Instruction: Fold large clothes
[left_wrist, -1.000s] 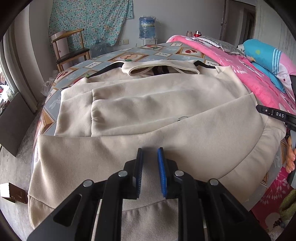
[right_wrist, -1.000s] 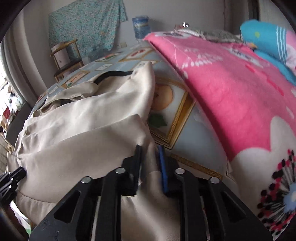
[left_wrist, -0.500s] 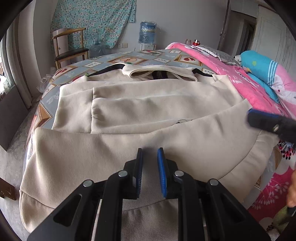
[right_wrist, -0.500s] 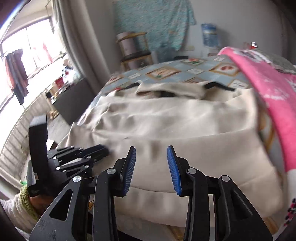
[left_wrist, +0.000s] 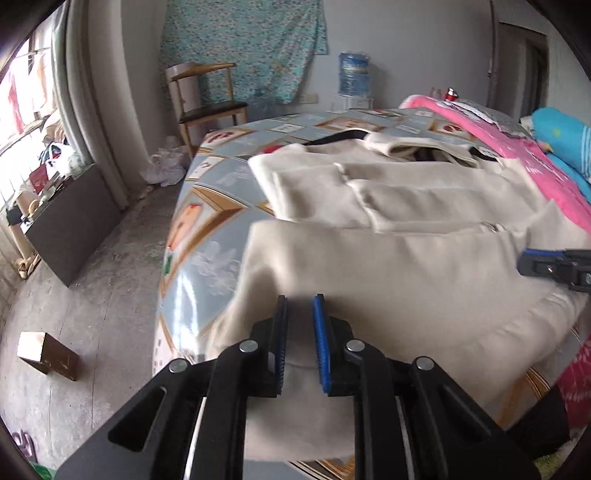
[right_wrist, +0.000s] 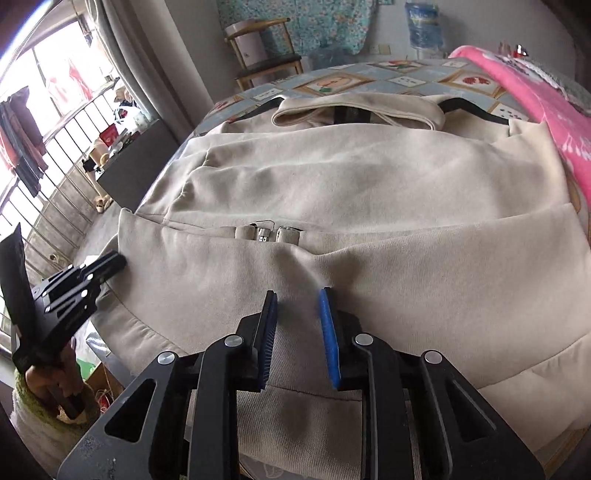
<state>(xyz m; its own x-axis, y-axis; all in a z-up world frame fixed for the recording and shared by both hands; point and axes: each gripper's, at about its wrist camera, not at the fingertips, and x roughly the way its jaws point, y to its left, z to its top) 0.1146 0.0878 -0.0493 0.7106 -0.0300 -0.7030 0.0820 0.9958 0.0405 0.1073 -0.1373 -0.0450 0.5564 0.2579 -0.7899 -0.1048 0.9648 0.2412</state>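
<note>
Both my grippers have swung left along the hem since a second ago, and my right one has let go of the side edge it pinched. My left gripper is nipped onto the hem of the beige hooded sweatshirt, near its left corner. My right gripper sits over the hem's middle, jaws closing with cloth between them, not yet pinched. That sweatshirt lies flat on the bed's patterned sheet, hood farthest from me, beside the pink blanket.
</note>
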